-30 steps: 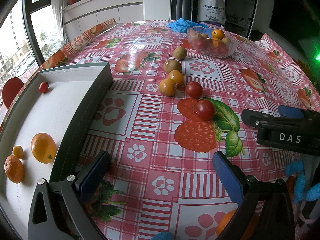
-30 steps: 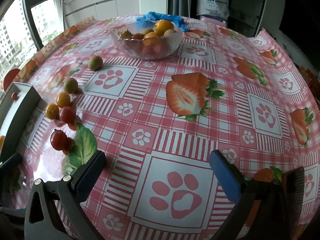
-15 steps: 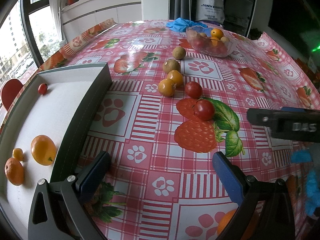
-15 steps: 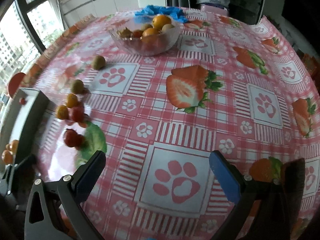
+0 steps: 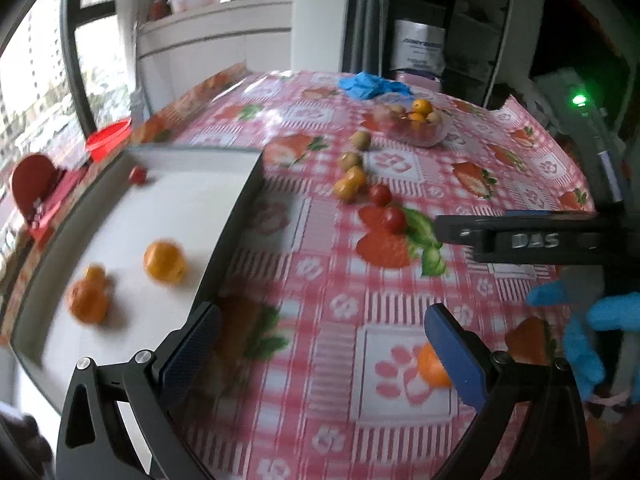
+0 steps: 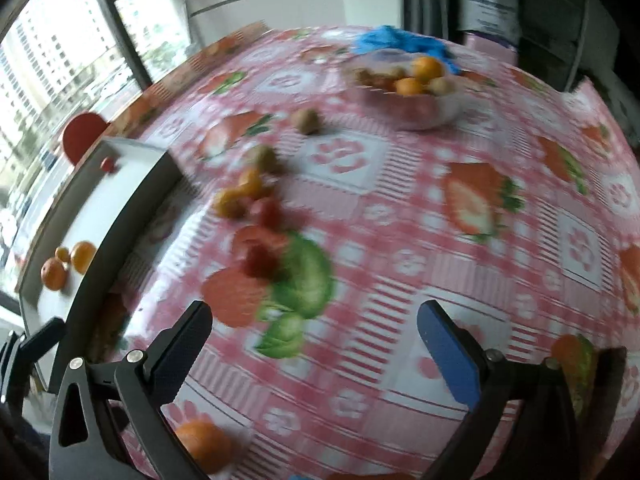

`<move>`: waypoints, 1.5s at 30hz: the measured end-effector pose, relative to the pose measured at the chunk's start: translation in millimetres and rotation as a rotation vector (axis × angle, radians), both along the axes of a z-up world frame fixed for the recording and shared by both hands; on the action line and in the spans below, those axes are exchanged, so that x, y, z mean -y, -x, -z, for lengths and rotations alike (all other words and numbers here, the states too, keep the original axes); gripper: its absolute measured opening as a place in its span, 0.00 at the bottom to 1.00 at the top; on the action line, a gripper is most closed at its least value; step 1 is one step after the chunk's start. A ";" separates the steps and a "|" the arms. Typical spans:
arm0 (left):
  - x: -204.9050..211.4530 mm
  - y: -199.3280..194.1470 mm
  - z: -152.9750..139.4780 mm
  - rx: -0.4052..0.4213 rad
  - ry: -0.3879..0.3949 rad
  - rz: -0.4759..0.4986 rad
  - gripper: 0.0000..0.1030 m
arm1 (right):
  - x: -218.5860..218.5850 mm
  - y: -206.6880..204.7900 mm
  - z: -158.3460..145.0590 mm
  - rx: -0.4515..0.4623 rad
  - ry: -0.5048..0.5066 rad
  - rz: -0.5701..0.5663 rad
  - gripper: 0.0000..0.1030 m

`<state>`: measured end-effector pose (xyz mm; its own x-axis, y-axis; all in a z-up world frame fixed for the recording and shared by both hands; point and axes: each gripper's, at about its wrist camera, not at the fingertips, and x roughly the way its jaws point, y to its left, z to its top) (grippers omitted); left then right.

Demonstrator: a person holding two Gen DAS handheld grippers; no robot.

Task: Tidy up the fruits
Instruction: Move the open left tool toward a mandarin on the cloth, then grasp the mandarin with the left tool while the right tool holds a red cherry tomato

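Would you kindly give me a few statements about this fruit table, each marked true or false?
1. Both grippers, left and right, are open and hold nothing. True.
2. The tray holds only tomatoes. False: it holds oranges and one small tomato.
3. The glass bowl has fruit in it. True.
4. The loose fruit lies inside the tray. False: it lies on the tablecloth beside the tray.

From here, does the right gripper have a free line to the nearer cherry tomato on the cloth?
Probably yes. The right gripper is open and empty, and only bare tablecloth lies between it and the nearer cherry tomato. The view is blurred, so alignment is uncertain.
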<state>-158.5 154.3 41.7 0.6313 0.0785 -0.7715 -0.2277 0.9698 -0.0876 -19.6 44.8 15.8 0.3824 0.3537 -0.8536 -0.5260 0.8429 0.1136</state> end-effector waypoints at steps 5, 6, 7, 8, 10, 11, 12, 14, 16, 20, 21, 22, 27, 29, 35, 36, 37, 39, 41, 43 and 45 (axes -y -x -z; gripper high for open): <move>-7.1 20.3 2.9 -0.007 0.016 -0.018 0.99 | -25.0 -8.8 12.5 -0.014 0.020 -0.028 0.81; -7.8 21.6 3.5 -0.010 0.015 -0.019 0.99 | -29.9 -10.5 15.7 -0.018 0.032 -0.033 0.75; -8.4 24.2 4.3 -0.013 0.015 -0.020 0.99 | -34.4 -9.3 14.7 0.011 0.050 -0.036 0.71; -8.5 26.4 4.9 -0.016 0.016 -0.019 0.99 | -38.6 -9.0 14.8 0.018 0.061 -0.046 0.67; -8.0 29.0 5.3 -0.020 0.015 -0.012 0.99 | -43.8 -6.5 12.8 0.048 0.078 -0.066 0.35; -6.7 29.7 6.0 -0.023 0.009 -0.006 0.99 | -42.9 -6.6 11.6 0.046 0.070 -0.071 0.24; -5.2 29.6 6.3 -0.026 0.006 -0.001 0.99 | -38.4 -6.9 10.1 0.029 0.042 -0.070 0.23; 0.7 28.2 7.9 -0.037 -0.001 0.019 0.99 | -25.3 -6.5 6.6 0.013 0.001 -0.049 0.23; 7.4 25.5 8.3 -0.041 -0.003 0.041 0.99 | -6.0 -6.4 2.9 -0.019 -0.049 -0.024 0.23; 30.9 16.8 8.1 -0.045 -0.038 0.107 0.99 | 38.8 -2.1 -2.2 -0.055 -0.107 0.048 0.23; 36.4 13.3 8.6 -0.048 -0.048 0.122 0.99 | 46.2 -0.2 -2.9 -0.057 -0.113 0.058 0.23; 42.7 9.8 8.8 -0.050 -0.057 0.136 0.99 | 54.9 2.5 -3.7 -0.059 -0.120 0.068 0.23; 66.5 -8.5 14.8 -0.075 -0.081 0.180 0.99 | 81.6 13.9 -6.8 -0.051 -0.136 0.086 0.23; 72.4 -16.8 20.4 -0.095 -0.086 0.185 0.99 | 89.0 18.6 -8.0 -0.053 -0.146 0.086 0.23; 76.8 -34.8 35.3 -0.177 -0.059 0.175 0.70 | 94.4 26.1 -11.3 -0.052 -0.166 0.081 0.23; 74.8 -33.4 33.6 -0.163 -0.042 0.168 0.64 | 94.3 26.1 -12.0 -0.052 -0.167 0.080 0.23; 73.8 -33.9 32.7 -0.163 -0.038 0.162 0.62 | 93.3 26.0 -12.8 -0.051 -0.168 0.077 0.23; 75.3 -34.4 28.7 -0.163 -0.038 0.185 0.36 | 90.1 26.4 -13.8 -0.048 -0.166 0.071 0.23; 73.7 -34.7 27.4 -0.177 -0.036 0.184 0.36 | 87.4 28.1 -15.7 -0.044 -0.168 0.063 0.23; 68.6 -33.4 26.8 -0.176 0.002 0.181 0.36 | 84.1 30.2 -17.0 -0.042 -0.167 0.056 0.23; 62.9 -30.8 25.0 -0.171 0.028 0.169 0.36 | 81.2 31.3 -17.4 -0.046 -0.164 0.052 0.23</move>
<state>-127.7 91.3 16.7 0.4934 -0.0397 -0.8689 -0.0765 0.9931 -0.0889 -50.8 -36.5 33.2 0.3655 0.4705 -0.8032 -0.4729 0.8371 0.2752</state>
